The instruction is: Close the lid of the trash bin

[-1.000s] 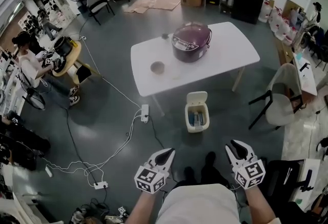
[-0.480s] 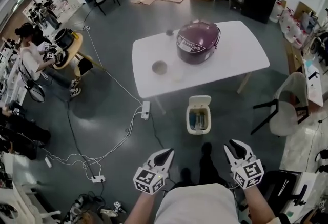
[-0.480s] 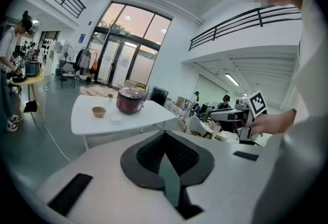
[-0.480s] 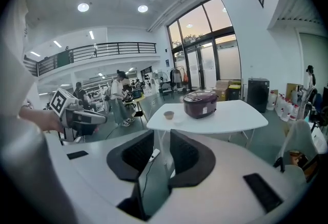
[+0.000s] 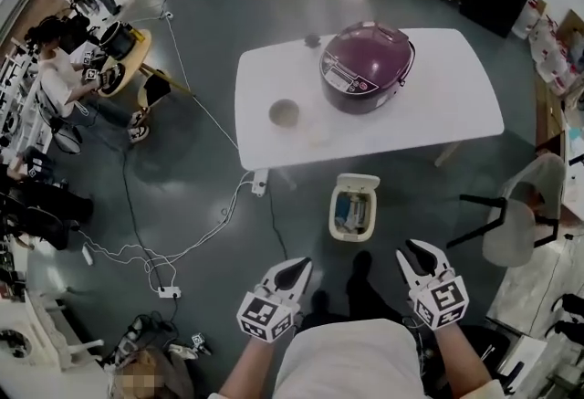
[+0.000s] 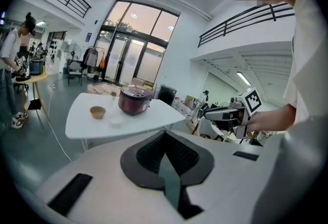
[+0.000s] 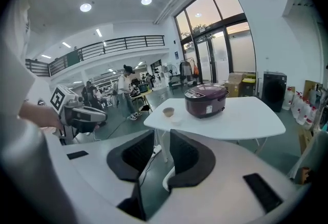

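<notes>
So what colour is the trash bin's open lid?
The flip-up plastic lid is cream-white, like the small trash bin body; head view shows it best.

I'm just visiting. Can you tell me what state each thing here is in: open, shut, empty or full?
Trash bin: open, some things inside.
Bin lid: raised, on the side nearest the table.
Rice cooker: lid shut, standing on the white table.
Bowl: upright on the table, contents unclear.
Left gripper: jaws together, empty.
Right gripper: jaws apart, empty.
</notes>
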Motion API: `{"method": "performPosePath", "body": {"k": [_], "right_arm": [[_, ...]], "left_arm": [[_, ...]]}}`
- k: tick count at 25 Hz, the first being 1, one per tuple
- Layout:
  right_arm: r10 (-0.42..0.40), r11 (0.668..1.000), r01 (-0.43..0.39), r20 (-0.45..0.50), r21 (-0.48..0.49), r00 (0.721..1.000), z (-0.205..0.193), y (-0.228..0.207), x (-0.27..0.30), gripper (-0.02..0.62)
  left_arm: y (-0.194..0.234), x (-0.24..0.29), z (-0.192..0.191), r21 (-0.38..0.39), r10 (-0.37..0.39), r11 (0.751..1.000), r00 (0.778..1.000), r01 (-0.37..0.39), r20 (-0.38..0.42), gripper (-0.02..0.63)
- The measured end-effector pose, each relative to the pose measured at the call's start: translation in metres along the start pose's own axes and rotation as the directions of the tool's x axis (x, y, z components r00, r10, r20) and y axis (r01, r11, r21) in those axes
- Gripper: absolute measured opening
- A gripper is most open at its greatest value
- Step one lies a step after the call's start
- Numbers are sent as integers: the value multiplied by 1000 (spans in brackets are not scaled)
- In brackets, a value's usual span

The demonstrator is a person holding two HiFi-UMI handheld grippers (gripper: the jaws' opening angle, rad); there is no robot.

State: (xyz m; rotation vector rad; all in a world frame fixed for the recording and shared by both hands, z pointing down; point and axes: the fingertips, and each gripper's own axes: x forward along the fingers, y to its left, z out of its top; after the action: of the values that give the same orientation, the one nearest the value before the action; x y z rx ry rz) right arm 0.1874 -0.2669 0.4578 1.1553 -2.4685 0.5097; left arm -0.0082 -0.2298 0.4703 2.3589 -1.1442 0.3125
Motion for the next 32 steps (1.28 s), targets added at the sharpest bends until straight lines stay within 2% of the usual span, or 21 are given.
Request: {"method": "performPosePath", "body": {"k": [6,13,22,27,32], "right_arm": [[62,998,-62,-43,4,997,-2,-56,33,107],[118,993,-118,-93,8,989,-10,-87,73,107],[147,989,-150,-164,-5,975,-26,-93,130,107],[135,990,-142,-198,-22,971,-40,-90,167,107],[124,990,-136,-223,-39,967,-60,-92,208,107]], "left_arm": [[5,49,3,-37,54,998,998,-55,-18,14],[18,77,3,-67,101,992,994,-103,-39,15],[58,102,-14,-73,127,989,990,-131,-65,15],[87,115,-37,-43,117,992,988,-122,-98,14],[110,128,-61,-60,91,993,990,-98,-112,15]]}}
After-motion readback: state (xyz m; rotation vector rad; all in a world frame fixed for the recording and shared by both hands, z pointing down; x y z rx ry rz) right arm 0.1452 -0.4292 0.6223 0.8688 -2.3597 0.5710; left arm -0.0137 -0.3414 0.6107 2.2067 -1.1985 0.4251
